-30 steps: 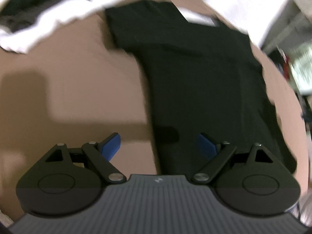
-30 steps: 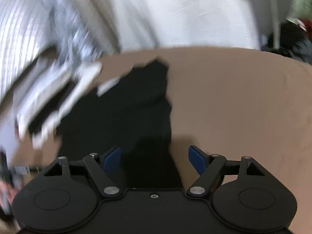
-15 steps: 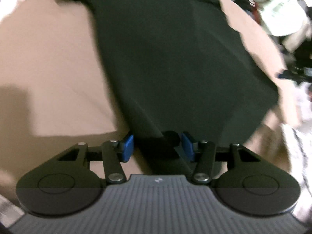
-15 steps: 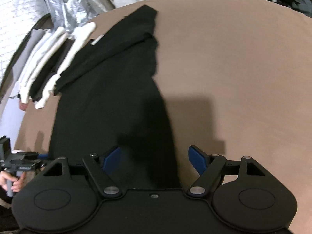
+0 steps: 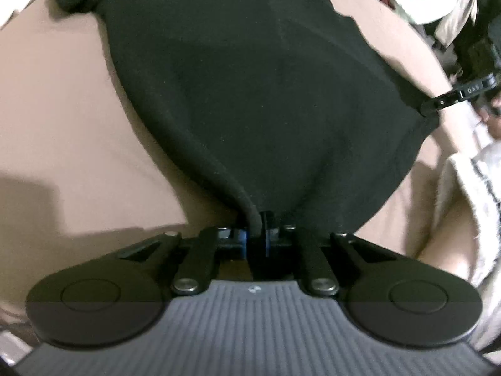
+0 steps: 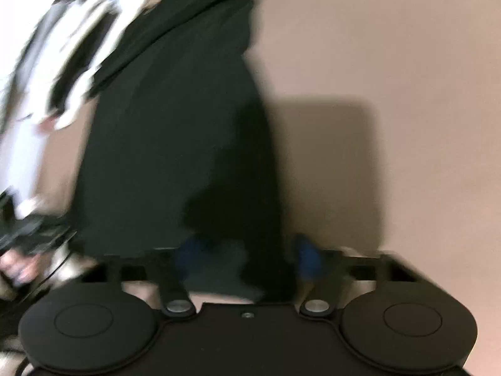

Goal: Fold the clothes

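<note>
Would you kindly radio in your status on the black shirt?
Left gripper shut on black shirt hem. Right gripper open, straddling the other edge, not yet clamped. Shirt flat on tan table. Nothing in the way.

Left gripper (image 5: 256, 235) is clamped on the rolled hem of the black T-shirt (image 5: 250, 87). Shirt lies spread over the tan table (image 5: 62, 119); right gripper (image 5: 451, 98) meets its far corner.

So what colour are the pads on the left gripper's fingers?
Blue pads, seen best in the left wrist view.
</note>
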`<control>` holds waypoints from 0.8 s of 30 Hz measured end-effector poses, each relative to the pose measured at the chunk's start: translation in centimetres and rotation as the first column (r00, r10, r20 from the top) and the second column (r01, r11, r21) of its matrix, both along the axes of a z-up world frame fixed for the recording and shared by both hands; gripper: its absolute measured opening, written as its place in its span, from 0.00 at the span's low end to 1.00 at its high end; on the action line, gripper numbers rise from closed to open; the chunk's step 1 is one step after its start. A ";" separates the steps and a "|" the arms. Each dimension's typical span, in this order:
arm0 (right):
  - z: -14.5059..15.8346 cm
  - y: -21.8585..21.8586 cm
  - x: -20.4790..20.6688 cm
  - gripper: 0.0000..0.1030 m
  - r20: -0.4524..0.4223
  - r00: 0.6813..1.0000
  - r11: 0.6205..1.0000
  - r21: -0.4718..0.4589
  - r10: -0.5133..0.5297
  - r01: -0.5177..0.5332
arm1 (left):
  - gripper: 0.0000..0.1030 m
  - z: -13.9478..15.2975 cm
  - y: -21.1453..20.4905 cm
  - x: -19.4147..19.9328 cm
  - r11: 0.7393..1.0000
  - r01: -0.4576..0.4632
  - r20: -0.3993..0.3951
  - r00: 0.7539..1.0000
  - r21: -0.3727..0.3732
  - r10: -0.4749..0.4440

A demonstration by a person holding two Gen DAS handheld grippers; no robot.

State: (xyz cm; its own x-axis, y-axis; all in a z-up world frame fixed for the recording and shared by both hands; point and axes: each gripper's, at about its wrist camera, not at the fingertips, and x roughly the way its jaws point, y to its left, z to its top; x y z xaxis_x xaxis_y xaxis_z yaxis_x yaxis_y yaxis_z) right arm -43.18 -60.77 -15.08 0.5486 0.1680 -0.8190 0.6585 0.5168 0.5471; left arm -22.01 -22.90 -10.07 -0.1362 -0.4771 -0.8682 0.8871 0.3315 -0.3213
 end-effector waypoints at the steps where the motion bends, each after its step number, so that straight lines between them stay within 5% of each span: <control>1: -0.1 -0.1 0.8 0.12 -0.012 1.000 1.000 -0.003 0.004 -0.004 | 0.05 0.3 -0.1 0.4 1.000 -0.004 0.001 1.000 -0.004 0.004; 4: 0.6 -0.4 3.4 0.11 -0.024 1.000 0.999 -0.039 0.019 -0.020 | 0.04 1.6 -0.4 2.0 0.999 -0.035 -0.002 0.999 -0.038 0.035; 7: 3.1 -0.7 5.3 0.11 0.099 0.995 0.997 -0.074 -0.003 0.011 | 0.05 3.1 -0.2 3.4 0.984 -0.136 -0.027 0.991 -0.113 0.134; 11: 4.9 -1.3 6.7 0.11 0.310 0.947 0.994 -0.037 -0.090 0.107 | 0.35 0.3 0.2 3.9 0.968 -0.250 -0.217 0.947 -0.034 0.238; 17: 4.2 -0.9 4.9 0.11 0.344 0.924 0.983 -0.009 -0.168 0.183 | 0.44 -1.1 0.3 3.2 0.957 -0.285 -0.246 0.933 -0.057 0.263; 19: 3.5 -0.9 4.4 0.11 0.333 0.921 0.977 0.004 -0.204 0.215 | 0.34 -1.5 0.1 3.8 0.941 -0.336 -0.295 0.905 -0.050 0.308; 20: 3.3 -1.1 4.2 0.11 0.318 0.922 0.972 0.002 -0.222 0.234 | 0.06 -1.5 0.3 4.1 0.937 -0.346 -0.294 0.901 -0.046 0.319; 24: 3.2 -1.7 3.4 0.11 0.295 0.925 0.966 -0.024 -0.240 0.259 | 0.04 -1.1 0.2 3.6 0.945 -0.314 -0.232 0.929 -0.089 0.287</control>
